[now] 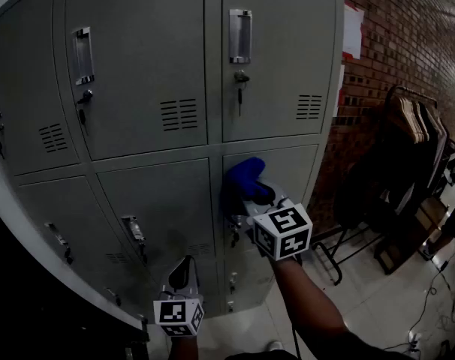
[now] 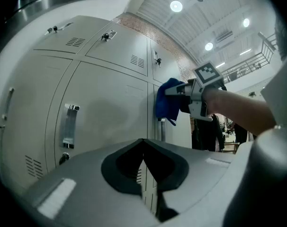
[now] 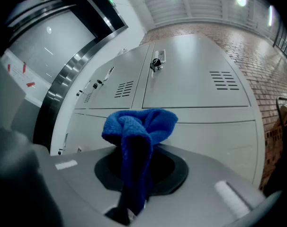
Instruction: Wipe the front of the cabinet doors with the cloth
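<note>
A fluffy blue terry cloth [image 3: 139,126] is being clamped by the right gripper [image 3: 134,193], seemingly against the grey metal cabinet [image 1: 137,51] beneath three vented upper doors [image 1: 272,58]. The left gripper [image 2: 143,150], closed and empty, is being held lower.

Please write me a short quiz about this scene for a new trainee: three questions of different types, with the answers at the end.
1. Multiple choice: what does the right claw hold? A) a blue cloth B) a spray bottle C) nothing
2. True or false: the left claw also grips a cloth.
3. Short answer: in the head view, what kind of wall stands to the right of the cabinet?
Key: 1 A. 2 false, it is shut and empty. 3 a brick wall.
</note>
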`<state>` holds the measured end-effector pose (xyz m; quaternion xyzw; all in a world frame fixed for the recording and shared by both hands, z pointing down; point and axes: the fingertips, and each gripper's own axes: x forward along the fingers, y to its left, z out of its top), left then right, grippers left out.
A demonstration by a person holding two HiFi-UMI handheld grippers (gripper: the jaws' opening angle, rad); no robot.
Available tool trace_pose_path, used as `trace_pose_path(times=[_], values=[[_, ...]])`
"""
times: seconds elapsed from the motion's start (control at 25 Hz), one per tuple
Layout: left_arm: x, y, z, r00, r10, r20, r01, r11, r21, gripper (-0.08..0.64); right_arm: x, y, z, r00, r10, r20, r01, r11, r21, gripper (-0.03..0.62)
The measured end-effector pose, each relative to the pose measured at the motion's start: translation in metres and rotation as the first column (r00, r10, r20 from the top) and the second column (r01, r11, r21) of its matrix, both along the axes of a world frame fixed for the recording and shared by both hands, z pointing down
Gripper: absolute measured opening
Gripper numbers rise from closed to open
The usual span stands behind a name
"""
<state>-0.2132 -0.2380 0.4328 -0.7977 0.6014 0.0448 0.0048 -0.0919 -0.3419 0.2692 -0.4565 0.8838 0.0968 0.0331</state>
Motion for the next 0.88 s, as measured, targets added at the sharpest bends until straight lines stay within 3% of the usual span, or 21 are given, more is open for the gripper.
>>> trace_pose_path(times=[0.2, 0.48, 0.88], values=[[-0.006, 0.002, 0.003, 1.000, -0.002, 0.002, 0.002, 1.000, -0.009, 0.012, -0.020, -0.012, -0.011, 0.999, -0.008, -0.043, 0.008, 1.000, 0.000, 0.051], [-0.008, -0.005, -0.004, 1.000, 0.006, 0.016, -0.006, 1.000, -0.012, 0.012, -0.018, -0.018, -0.010, 0.998, -0.011, -0.063, 0.010, 1.000, -0.011, 0.051], [0.005, -0.027, -0.027, 0.995, 0.039, 0.096, -0.039, 0.999, -0.009, 0.012, 0.019, -0.025, -0.008, 0.998, 0.043, -0.047, -0.044, 0.999, -0.024, 0.051]])
